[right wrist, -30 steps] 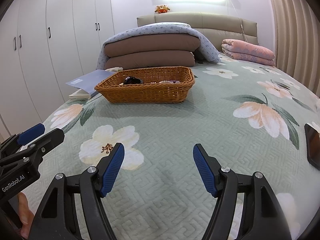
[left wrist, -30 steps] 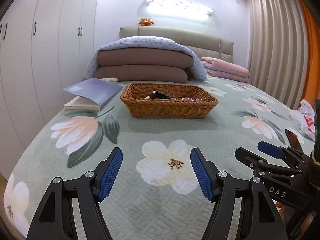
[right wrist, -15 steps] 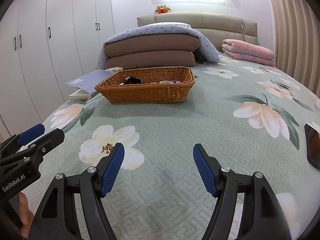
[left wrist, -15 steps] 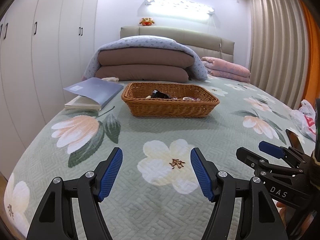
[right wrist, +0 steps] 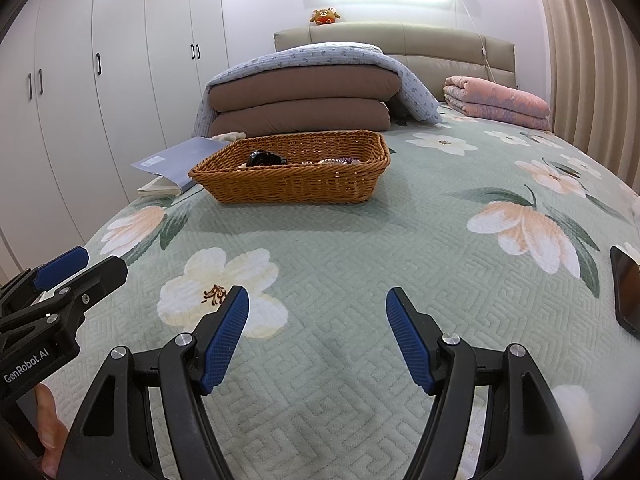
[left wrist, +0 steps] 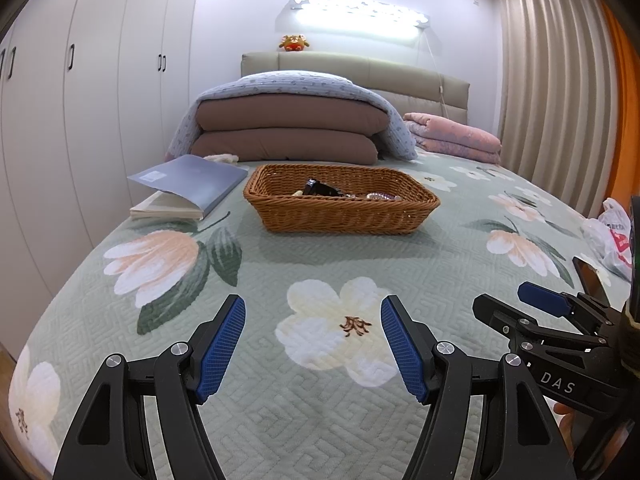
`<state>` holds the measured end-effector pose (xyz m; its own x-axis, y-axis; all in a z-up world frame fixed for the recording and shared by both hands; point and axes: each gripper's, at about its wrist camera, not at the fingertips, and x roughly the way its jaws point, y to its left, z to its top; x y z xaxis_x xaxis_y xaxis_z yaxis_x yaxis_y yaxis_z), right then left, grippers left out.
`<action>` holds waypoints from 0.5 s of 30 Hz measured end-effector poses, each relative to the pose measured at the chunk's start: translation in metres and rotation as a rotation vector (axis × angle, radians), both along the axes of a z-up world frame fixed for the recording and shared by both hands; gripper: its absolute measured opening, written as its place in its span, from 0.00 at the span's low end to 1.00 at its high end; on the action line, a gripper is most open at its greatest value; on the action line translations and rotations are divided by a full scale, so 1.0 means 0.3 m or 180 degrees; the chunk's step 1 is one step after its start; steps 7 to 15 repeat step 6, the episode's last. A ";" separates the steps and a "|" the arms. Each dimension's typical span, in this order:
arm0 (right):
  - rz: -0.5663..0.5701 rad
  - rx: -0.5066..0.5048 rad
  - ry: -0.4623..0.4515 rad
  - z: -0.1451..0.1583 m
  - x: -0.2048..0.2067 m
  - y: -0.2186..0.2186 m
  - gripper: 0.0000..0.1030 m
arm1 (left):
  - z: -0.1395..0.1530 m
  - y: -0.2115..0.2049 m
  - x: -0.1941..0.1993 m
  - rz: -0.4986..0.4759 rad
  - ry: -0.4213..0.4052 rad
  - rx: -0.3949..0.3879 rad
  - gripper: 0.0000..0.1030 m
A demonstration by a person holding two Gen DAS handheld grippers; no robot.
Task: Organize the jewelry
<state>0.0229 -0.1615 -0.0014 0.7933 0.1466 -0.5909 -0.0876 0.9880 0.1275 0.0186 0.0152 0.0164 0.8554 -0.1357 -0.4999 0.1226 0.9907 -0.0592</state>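
A wicker basket [left wrist: 340, 216] stands on the green floral bedspread [left wrist: 328, 420] ahead of both grippers; it also shows in the right wrist view [right wrist: 288, 184]. Inside it lie a black item [left wrist: 320, 189] and beaded jewelry [left wrist: 378, 197], mostly hidden by the rim. My left gripper [left wrist: 313, 344] is open and empty, low over the bedspread, well short of the basket. My right gripper [right wrist: 318, 340] is open and empty beside it. The right gripper also shows in the left wrist view [left wrist: 536, 312], and the left gripper in the right wrist view [right wrist: 68, 272].
A blue book [left wrist: 188, 184] lies left of the basket. Folded brown quilts [left wrist: 288, 132] and a pink blanket [left wrist: 452, 140] are stacked behind it. A dark phone [right wrist: 626, 288] lies at the right, with a plastic bag [left wrist: 612, 236] near the bed's right edge. White wardrobes [left wrist: 80, 100] line the left.
The left wrist view has shifted very slightly, the basket drifting a little right. Both grippers stay open and empty.
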 end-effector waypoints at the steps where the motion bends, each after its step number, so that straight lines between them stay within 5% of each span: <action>1: -0.0001 0.0000 -0.0001 0.000 0.000 0.000 0.71 | -0.001 0.003 -0.002 0.0003 -0.0002 -0.0008 0.70; 15: 0.0000 -0.0007 -0.0002 -0.002 0.001 0.001 0.71 | 0.004 0.013 -0.007 0.0054 -0.0064 -0.0028 0.70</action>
